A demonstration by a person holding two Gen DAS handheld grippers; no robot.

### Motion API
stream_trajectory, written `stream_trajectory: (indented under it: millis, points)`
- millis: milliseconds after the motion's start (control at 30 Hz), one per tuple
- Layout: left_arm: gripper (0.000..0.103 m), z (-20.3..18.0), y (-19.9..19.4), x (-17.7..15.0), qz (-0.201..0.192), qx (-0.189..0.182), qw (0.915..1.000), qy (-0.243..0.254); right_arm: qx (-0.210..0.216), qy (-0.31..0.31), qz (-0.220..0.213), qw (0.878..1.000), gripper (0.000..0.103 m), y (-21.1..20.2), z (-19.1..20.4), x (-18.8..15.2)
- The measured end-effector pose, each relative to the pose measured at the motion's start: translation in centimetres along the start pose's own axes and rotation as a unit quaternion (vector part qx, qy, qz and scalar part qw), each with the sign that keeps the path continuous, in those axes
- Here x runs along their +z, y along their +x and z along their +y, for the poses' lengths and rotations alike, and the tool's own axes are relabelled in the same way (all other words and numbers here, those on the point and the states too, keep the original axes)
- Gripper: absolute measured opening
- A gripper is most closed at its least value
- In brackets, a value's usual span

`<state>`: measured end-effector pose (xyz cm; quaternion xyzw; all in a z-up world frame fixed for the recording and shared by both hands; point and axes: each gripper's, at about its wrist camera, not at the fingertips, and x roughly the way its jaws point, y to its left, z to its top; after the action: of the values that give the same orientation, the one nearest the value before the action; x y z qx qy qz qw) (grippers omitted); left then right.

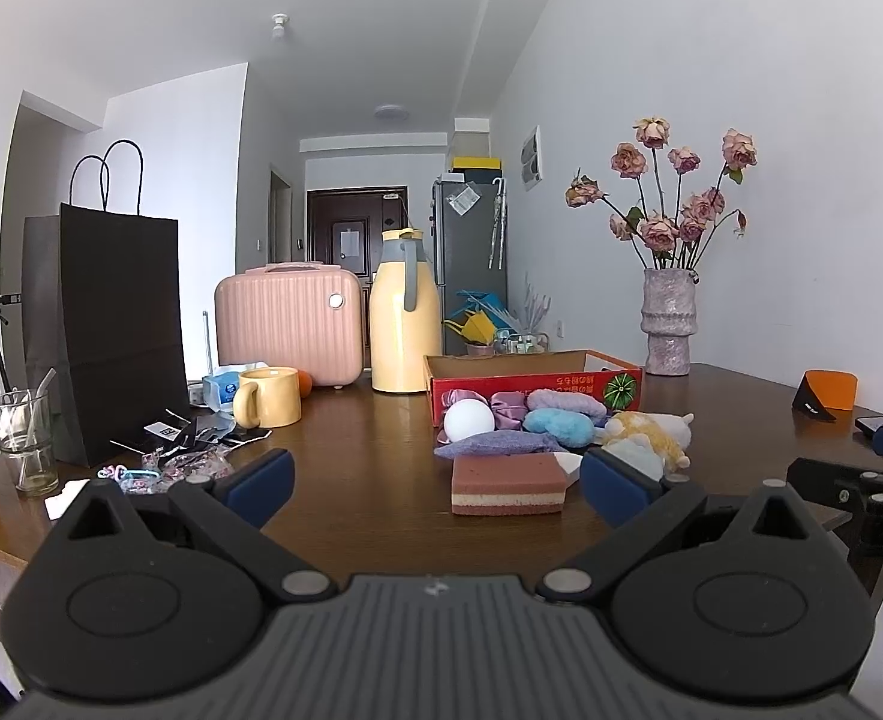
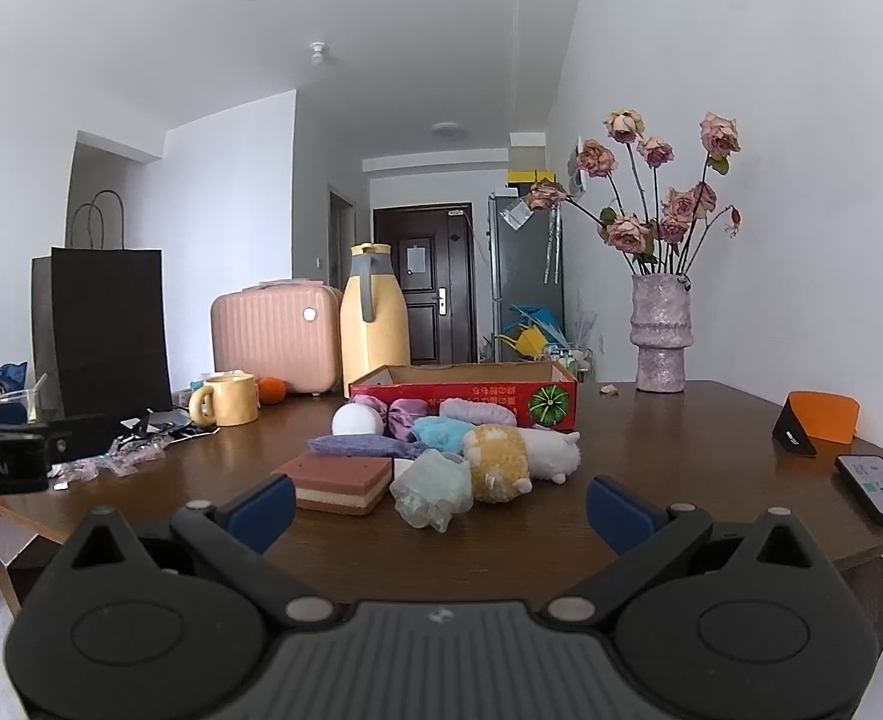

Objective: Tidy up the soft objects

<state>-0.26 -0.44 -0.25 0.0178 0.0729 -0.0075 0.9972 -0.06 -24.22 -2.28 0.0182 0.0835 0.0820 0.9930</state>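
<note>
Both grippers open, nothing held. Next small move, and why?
Probably ease the right gripper forward onto the pale crinkly bundle. Both grippers, left gripper too, are open and empty. The soft items sit piled on the table in front of the red cardboard box, and that bundle lies nearest, roughly centred between the right fingers.
</note>
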Motion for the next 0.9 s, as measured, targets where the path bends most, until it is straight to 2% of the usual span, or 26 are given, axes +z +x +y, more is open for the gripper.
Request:
stream_trajectory:
  millis: [600,700,767,900]
  points:
    - [0.103,0.1,0.4,-0.3,0.011,-0.001,0.9999,-0.001,0.005,0.016,0.02,1.0,0.103,0.7,-0.3,-0.8]
    - [0.103,0.2,1.1,-0.5,0.012,0.0,0.9999,-0.003,0.007,0.015,0.009,1.0,0.103,1.0,-0.6,-1.1]
    - [0.103,0.0,2.0,-0.6,0.01,0.002,0.9999,-0.002,0.005,0.008,0.007,1.0,0.103,1.9,-0.8,-1.3]
    - [0.103,-0.6,4.3,-0.4,0.017,-0.007,0.9998,0.007,-0.011,0.007,0.039,0.999,0.103,4.8,-1.3,-1.3]
